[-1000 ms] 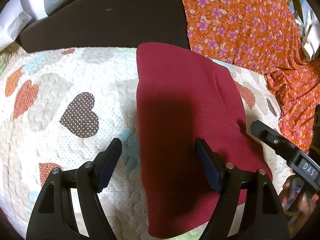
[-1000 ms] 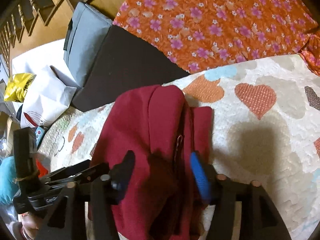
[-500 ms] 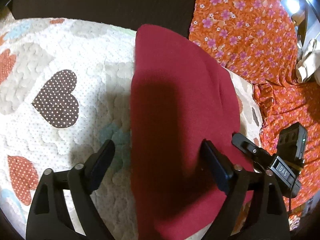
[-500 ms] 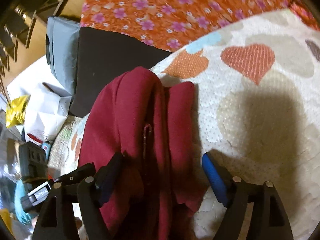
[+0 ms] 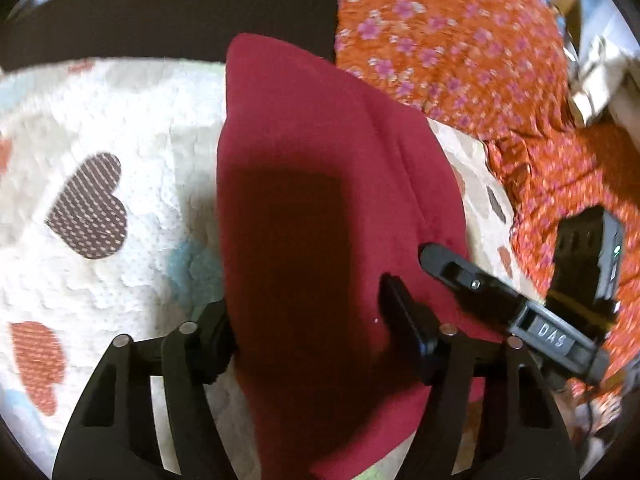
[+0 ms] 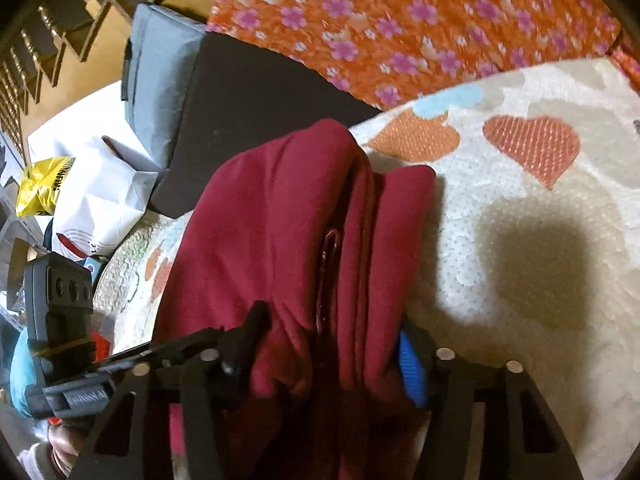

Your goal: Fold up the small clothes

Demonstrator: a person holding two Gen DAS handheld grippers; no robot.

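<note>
Both grippers close in on a folded maroon garment lying on a heart-patterned quilt.

Nearest, the left gripper [image 5: 308,320] has its fingers pressed against both sides of the maroon garment [image 5: 320,200], pinching its near end; the right gripper [image 6: 328,344] squeezes the bunched folds of the same garment [image 6: 296,216] between a black finger and a blue-padded one. The garment rests on the quilt [image 5: 140,152], at its edge. Just beyond the garment lies a dark cushion [image 6: 256,92], with an orange floral cloth [image 6: 400,20] beside it, and farther off a white paper bag [image 6: 100,192].
</note>
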